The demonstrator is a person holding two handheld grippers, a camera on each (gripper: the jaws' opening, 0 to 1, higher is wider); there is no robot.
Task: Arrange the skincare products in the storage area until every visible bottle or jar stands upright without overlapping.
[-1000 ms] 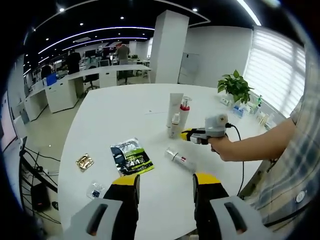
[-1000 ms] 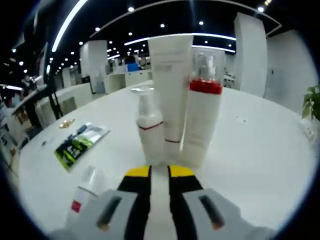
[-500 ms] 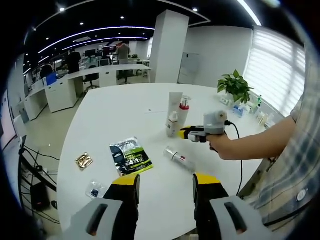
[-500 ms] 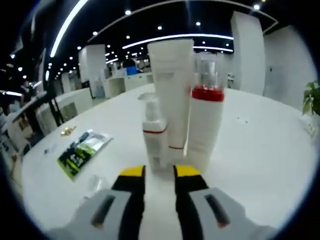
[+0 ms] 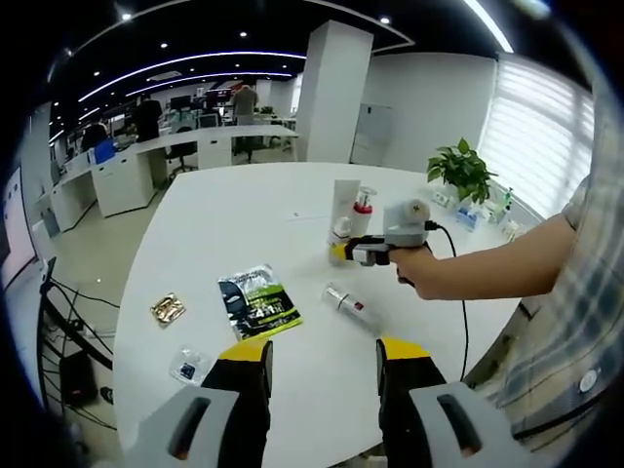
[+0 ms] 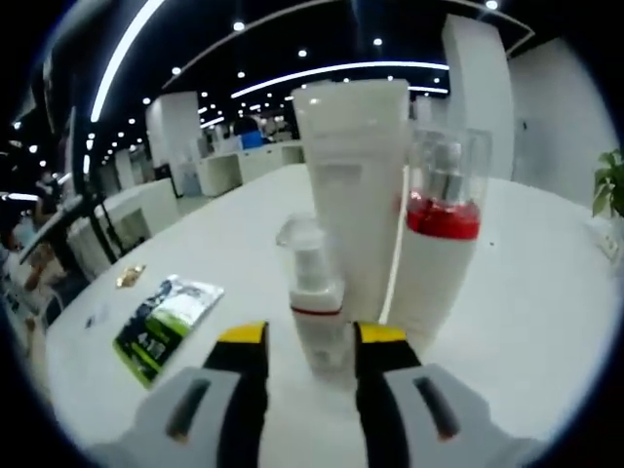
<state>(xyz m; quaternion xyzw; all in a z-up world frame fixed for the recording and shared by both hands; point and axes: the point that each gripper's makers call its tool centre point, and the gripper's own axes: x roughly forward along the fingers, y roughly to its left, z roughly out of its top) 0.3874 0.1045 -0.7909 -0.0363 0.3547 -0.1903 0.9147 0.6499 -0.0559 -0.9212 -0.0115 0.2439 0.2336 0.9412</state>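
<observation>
Skincare bottles stood in a tight cluster just ahead of the right gripper (image 6: 310, 341). In the right gripper view the small pump bottle (image 6: 317, 312) with a thin red band stood upright between the two yellow-tipped jaws, its base low in the gap; the jaws sat close on either side of it, but whether they actually pressed its sides could not be told. Directly behind it rose the tall white tube (image 6: 353, 185), and just to that tube's right the white bottle with a red collar and clear cap (image 6: 437, 244), both upright and nearly touching.

In the left gripper view the same cluster showed well ahead of the left gripper (image 5: 322, 356), with the right gripper (image 5: 343, 252) reaching in from the right, held by a hand (image 5: 414, 271). Nearer the left gripper, a small bottle (image 5: 349, 308) lay on its side on the white table (image 5: 224, 214), apart from the standing group. To its left lay a green and black sachet (image 5: 255, 302), then a gold packet (image 5: 167, 309) and a small clear packet (image 5: 187, 366). The left gripper's jaws stood wide apart with nothing between them.
</observation>
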